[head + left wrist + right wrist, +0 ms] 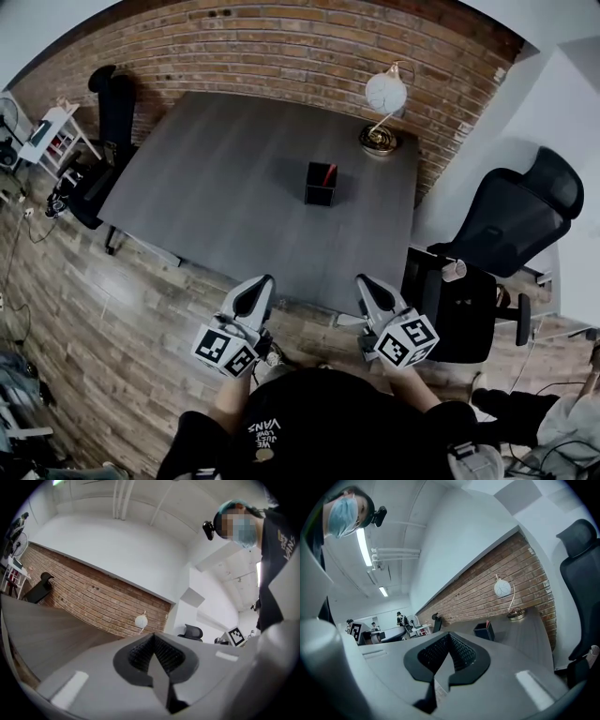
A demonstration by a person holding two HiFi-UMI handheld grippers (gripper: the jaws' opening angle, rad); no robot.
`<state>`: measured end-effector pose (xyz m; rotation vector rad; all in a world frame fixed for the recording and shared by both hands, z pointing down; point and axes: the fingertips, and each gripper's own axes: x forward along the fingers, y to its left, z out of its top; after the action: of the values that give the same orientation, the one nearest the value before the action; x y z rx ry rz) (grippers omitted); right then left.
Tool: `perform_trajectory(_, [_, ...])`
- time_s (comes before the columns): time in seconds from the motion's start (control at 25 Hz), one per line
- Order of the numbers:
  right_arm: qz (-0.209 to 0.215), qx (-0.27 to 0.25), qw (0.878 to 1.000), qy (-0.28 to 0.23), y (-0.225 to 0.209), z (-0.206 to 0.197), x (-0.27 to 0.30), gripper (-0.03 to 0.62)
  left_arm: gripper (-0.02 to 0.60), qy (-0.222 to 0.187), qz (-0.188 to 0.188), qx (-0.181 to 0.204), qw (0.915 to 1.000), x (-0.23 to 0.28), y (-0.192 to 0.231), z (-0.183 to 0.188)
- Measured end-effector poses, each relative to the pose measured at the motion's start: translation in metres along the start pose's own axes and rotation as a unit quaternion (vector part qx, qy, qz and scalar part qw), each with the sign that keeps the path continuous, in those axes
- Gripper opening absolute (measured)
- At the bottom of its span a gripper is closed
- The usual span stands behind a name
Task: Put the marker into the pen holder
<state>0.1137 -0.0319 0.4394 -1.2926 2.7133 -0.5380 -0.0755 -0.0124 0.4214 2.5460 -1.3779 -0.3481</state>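
A black square pen holder [321,184] stands on the dark grey table [234,187], right of its middle. A red marker [327,174] leans inside it. In the right gripper view the pen holder [484,631] sits far ahead with the red marker tip [488,623] poking out. My left gripper [255,287] and right gripper [367,285] hang side by side at the table's near edge, close to my body and far from the holder. Both are shut with nothing between the jaws, as the left gripper [152,637] and right gripper [449,635] show in their own views.
A white globe lamp [385,94] on a brass base stands at the table's far right corner, against the brick wall [281,47]. One black office chair [511,220] is at the right and another black chair [111,112] at the far left. Wood flooring surrounds the table.
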Motion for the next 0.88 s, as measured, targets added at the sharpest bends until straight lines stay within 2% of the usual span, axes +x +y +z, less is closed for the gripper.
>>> perform_trajectory(0.88, [0.014, -0.014, 0.999, 0.035, 0.002, -0.020, -0.026, 0.002, 0.051, 0.014, 0.015, 0.006, 0.9998, -0.015, -0.030, -0.015])
